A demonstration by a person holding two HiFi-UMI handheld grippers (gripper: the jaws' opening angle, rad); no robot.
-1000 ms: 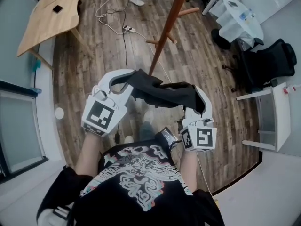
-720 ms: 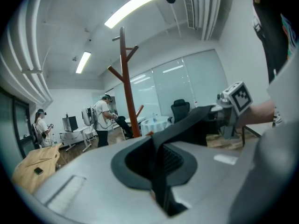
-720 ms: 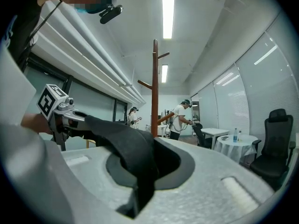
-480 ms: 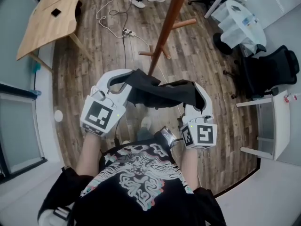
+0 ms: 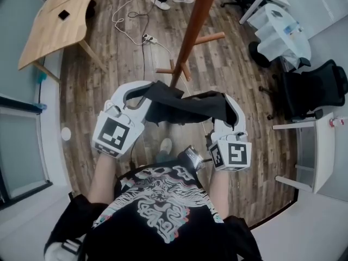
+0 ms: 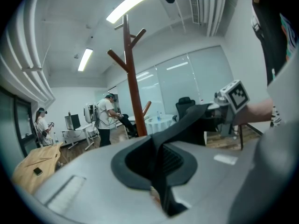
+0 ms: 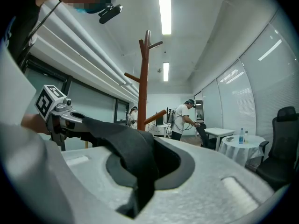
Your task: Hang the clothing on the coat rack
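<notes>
Left gripper [image 5: 154, 89]: jaws pressed together, pinching a thin fold of the dark clothing [image 5: 185, 107] at its left end. In the left gripper view the cloth runs out from between the closed pads and away toward the other gripper.

Right gripper [image 5: 226, 101]: jaws nearly together, clamped on a thicker bunch of the same garment at its right end. In the right gripper view the fabric fills the slot between the pads and drapes off to the left.

The clothing hangs in the air, stretched between the two grippers in front of the person's chest and sagging slightly in the middle. It is clear of the wooden floor [image 5: 119, 64].

Coat rack [image 5: 191, 30]: a reddish-brown pole with angled pegs, upright just beyond the garment. In the head view the pole's lower part passes behind the cloth's top edge; I cannot tell whether they touch. The garment is on no peg.

Surroundings: a wooden table [image 5: 57, 18] at far left, a black office chair [image 5: 318, 80] at right, and a person in a white shirt [image 6: 103, 118] standing across the room.
</notes>
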